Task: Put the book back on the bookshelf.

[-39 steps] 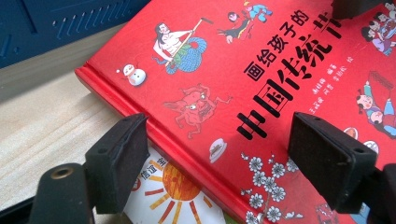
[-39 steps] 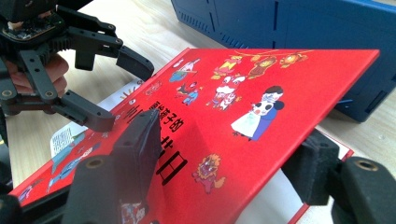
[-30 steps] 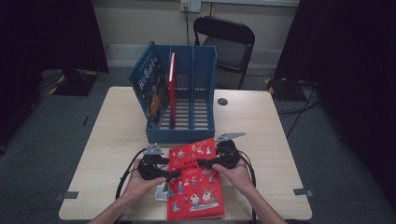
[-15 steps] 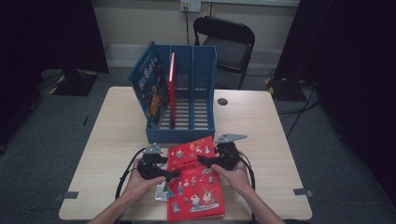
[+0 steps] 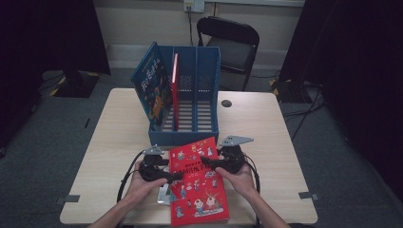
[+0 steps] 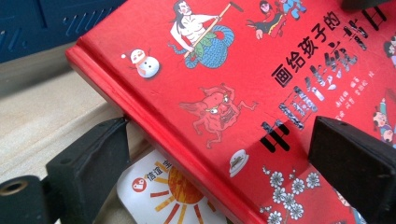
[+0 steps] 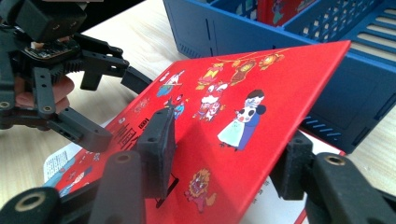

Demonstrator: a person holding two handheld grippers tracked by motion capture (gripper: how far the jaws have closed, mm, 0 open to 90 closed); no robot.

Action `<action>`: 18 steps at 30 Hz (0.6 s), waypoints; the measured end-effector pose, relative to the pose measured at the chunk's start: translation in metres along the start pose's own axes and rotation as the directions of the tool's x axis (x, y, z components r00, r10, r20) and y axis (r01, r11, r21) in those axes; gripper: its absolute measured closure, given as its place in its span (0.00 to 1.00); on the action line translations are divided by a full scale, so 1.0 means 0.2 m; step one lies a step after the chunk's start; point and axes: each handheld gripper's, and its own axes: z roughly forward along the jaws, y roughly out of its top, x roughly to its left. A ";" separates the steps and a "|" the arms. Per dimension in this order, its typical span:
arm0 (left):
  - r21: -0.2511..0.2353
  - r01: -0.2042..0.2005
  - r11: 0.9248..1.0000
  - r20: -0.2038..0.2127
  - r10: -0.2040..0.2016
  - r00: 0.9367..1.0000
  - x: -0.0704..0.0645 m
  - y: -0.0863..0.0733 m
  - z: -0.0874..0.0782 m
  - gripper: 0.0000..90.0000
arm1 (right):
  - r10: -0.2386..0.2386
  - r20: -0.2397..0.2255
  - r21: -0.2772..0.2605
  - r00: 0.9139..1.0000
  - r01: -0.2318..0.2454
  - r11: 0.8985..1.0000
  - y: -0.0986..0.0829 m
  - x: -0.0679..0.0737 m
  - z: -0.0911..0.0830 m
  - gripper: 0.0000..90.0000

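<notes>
The red hardcover picture book with cartoon figures on its cover (image 5: 197,180) lies at the near middle of the pale wooden counter (image 5: 109,133), its far corner just short of the blue plastic slotted file rack (image 5: 209,95) and its near edge close to the counter's front edge. Its front cover is lifted and tilted, seen in the right claw's view as a thin red board raised off the white pages beneath. The right claw (image 7: 224,154) straddles that cover's free edge, one black jaw above the cover and one below, pinching it or nearly so; whether the pads press cannot be told. The left claw (image 6: 224,163) is spread at the spine side, one jaw low beside the spine and the other over the cover, with a gap showing. A white card with an orange sun print (image 6: 163,196) pokes out from under the spine. In the rack, a blue book (image 5: 152,88) leans in the left slot and a thin red book (image 5: 175,88) stands beside it; the right slots are open. Bare counter lies well clear to the left and right of the hands.
</notes>
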 end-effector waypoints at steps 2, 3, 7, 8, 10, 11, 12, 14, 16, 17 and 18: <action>-0.014 0.015 1.000 0.011 -0.015 1.000 0.01 0.00 0.00 0.09 | 0.000 -0.002 0.000 1.000 0.000 1.000 0.01 0.00 -0.01 0.56; -0.011 0.014 1.000 0.018 -0.014 1.000 0.02 0.00 0.00 0.10 | -0.002 -0.001 0.001 1.000 0.002 1.000 0.01 0.00 -0.01 0.56; -0.028 0.051 0.998 0.075 -0.048 0.996 0.05 0.01 0.00 0.13 | -0.006 -0.022 -0.016 1.000 0.006 1.000 0.01 0.01 -0.02 0.59; -0.025 0.053 0.998 0.078 -0.050 0.996 0.05 0.01 0.00 0.13 | -0.011 -0.025 -0.018 1.000 0.011 1.000 0.02 0.01 -0.03 0.59; -0.022 0.060 0.998 0.075 -0.059 0.995 0.05 0.01 0.00 0.12 | -0.022 -0.035 -0.033 0.999 0.021 0.999 0.02 0.01 -0.04 0.62; -0.017 0.067 0.998 0.081 -0.066 0.995 0.05 0.01 0.00 0.12 | -0.029 -0.035 -0.048 0.999 0.027 0.998 0.03 0.02 -0.04 0.63; -0.017 0.065 0.998 0.082 -0.064 0.995 0.05 0.01 0.00 0.13 | -0.034 -0.032 -0.045 0.999 0.033 0.998 0.04 0.02 -0.05 0.63; -0.014 0.073 0.997 0.075 -0.071 0.995 0.05 0.01 0.00 0.14 | -0.028 -0.023 -0.026 0.999 0.028 0.999 0.04 0.03 -0.04 0.63; -0.007 0.070 0.997 0.070 -0.070 0.995 0.06 0.01 0.00 0.15 | -0.006 -0.024 -0.008 1.000 0.006 1.000 0.04 0.02 -0.04 0.63; -0.006 0.073 0.997 0.071 -0.073 0.995 0.05 0.01 0.01 0.15 | 0.000 -0.027 -0.006 1.000 0.000 1.000 0.04 0.01 -0.03 0.63; -0.004 0.074 0.997 0.067 -0.073 0.995 0.05 0.01 0.01 0.15 | 0.007 -0.031 -0.005 1.000 -0.007 1.000 0.03 0.00 -0.03 0.63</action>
